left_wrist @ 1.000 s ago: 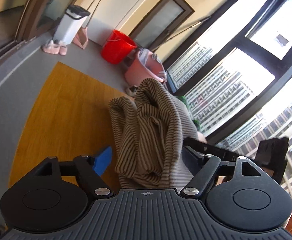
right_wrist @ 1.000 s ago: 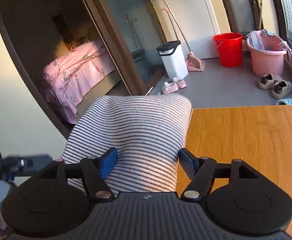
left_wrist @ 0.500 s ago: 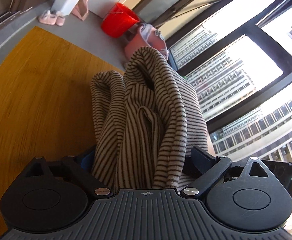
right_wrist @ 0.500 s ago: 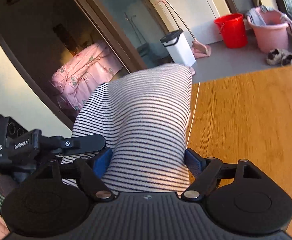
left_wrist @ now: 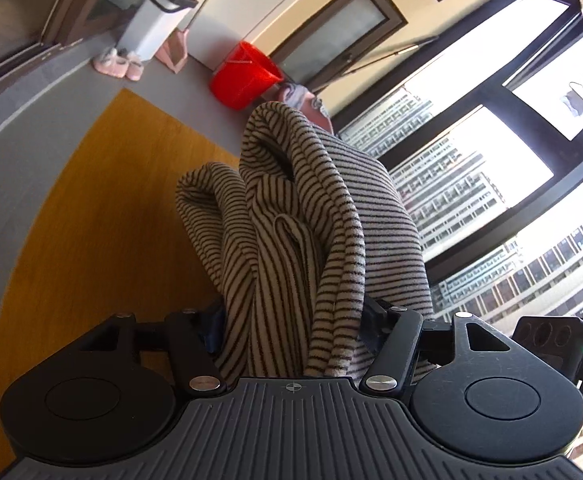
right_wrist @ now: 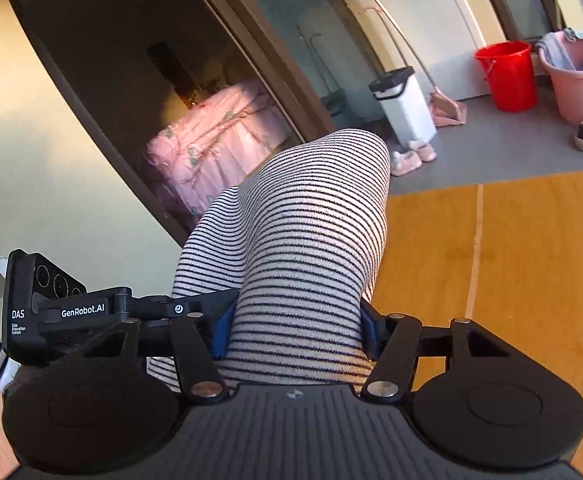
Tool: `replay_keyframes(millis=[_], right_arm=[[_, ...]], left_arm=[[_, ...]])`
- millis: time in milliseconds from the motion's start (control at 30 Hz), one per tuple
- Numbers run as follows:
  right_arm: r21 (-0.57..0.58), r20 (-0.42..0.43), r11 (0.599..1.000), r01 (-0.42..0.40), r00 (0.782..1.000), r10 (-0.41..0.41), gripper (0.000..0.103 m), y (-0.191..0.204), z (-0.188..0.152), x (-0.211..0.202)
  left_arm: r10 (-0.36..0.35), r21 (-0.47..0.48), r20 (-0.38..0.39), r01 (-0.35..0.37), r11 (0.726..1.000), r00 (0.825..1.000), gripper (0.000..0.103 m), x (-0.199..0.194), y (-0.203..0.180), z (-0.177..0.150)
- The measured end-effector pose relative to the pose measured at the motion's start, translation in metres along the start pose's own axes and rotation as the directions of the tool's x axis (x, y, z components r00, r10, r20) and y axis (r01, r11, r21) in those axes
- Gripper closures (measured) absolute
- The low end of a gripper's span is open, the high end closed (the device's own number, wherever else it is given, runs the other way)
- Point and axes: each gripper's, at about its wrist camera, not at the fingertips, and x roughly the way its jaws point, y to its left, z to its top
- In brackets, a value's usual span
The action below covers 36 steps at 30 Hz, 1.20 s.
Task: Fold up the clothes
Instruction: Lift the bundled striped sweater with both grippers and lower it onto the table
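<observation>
1. Knit (left_wrist: 291, 216): a striped garment, bunched into thick rolls and hanging in the air between your two claws, above the tabletop (left_wrist: 91, 208). None of it can be seen resting on the wood.
2. Your left claw (left_wrist: 291, 320) is clamped on a gathered wad of several layers; the folds spill forward over the fingers.
3. Your right claw (right_wrist: 295, 320) is clamped on a smoother, broader stretch of the same cloth (right_wrist: 299, 232), which arches up and away from it.
4. Handling, as I judge it: soft, limp and light, with some bulk. It will sag wherever you don't hold it, and the ribbed weave looks grippy, not slippery. Nothing here can break.
5. Where to hold: an edge or a corner with one or two layers gives you control of the shape. The fat bundle in your left claw is secure, but it hides which edge you have.
6. How far the folding has got cannot be told from this; the cloth is gathered, not flat.
7. Beyond the tabletop: grey floor, a red bucket (left_wrist: 245, 76), a pink tub (right_wrist: 575, 76), a white bin (right_wrist: 403, 104), slippers.
</observation>
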Motion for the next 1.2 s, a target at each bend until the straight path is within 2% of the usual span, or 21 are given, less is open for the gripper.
replay_keyframes(millis=[167,233,333,367,400,467,600,733,900,933,967,1033,1100,1200], right_arm=[[0.001,0.015,0.997,-0.082,0.997,0.082,0.045,0.011,0.016,0.026],[-0.011,0.002,0.997,-0.08,0.997,0.08,0.045,0.01,0.019,0.036],[-0.082,-0.053,0.994,0.07,0.996,-0.074,0.037,0.013,0.015,0.056],[-0.152,-0.059,0.975,0.164,0.983,-0.175,0.028,0.019,0.01,0.063],[-0.225,-0.039,0.95,0.217,0.972,-0.232,0.017,0.025,0.004,0.066],[-0.309,-0.007,0.922,0.233,0.969,-0.247,0.015,0.034,-0.002,0.063],[-0.302,-0.02,0.918,0.257,0.961,-0.275,0.014,0.039,-0.003,0.069],[-0.341,0.005,0.889,0.305,0.947,-0.322,0.014,0.046,-0.012,0.071],[-0.443,0.052,0.828,0.345,0.932,-0.36,0.014,0.054,-0.027,0.054],[-0.442,0.052,0.828,0.344,0.932,-0.359,0.014,0.053,-0.028,0.049],[-0.437,0.046,0.835,0.335,0.935,-0.352,0.013,0.051,-0.028,0.042],[-0.418,0.036,0.858,0.297,0.95,-0.311,0.012,0.046,-0.023,0.029],[-0.394,0.051,0.876,0.277,0.959,-0.28,0.012,0.043,-0.011,0.02],[-0.32,0.104,0.901,0.294,0.956,-0.275,0.012,0.036,0.018,0.022]], left_arm=[[0.046,0.021,0.052,-0.047,0.999,0.998,0.036,-0.02,0.003,0.02],[0.061,0.02,0.061,-0.062,0.998,0.996,0.036,-0.023,0.006,0.025],[0.106,0.004,0.02,-0.106,0.994,0.994,0.034,-0.01,0.024,0.025],[0.126,-0.001,0.0,-0.126,0.992,0.992,0.031,-0.004,0.031,0.024],[0.123,-0.009,-0.006,-0.123,0.992,0.992,0.029,-0.003,0.036,0.024],[0.101,-0.011,0.004,-0.101,0.995,0.995,0.027,-0.006,0.039,0.028],[0.142,0.097,0.081,-0.15,0.984,0.987,0.027,-0.021,0.013,0.037],[0.08,0.114,0.055,-0.086,0.99,0.995,0.023,-0.007,0.005,0.038],[0.003,0.132,0.02,-0.006,0.991,1.0,0.023,0.012,-0.005,0.04],[-0.012,0.136,0.013,0.011,0.991,1.0,0.028,0.015,-0.007,0.04],[-0.028,0.139,0.006,0.027,0.99,1.0,0.041,0.019,-0.009,0.04],[-0.051,0.106,0.024,0.048,0.993,0.998,0.055,0.014,0.005,0.04],[-0.052,0.09,0.027,0.05,0.995,0.998,0.059,0.007,0.014,0.039],[-0.04,0.112,0.03,0.036,0.993,0.999,0.059,0.002,0.016,0.034]])
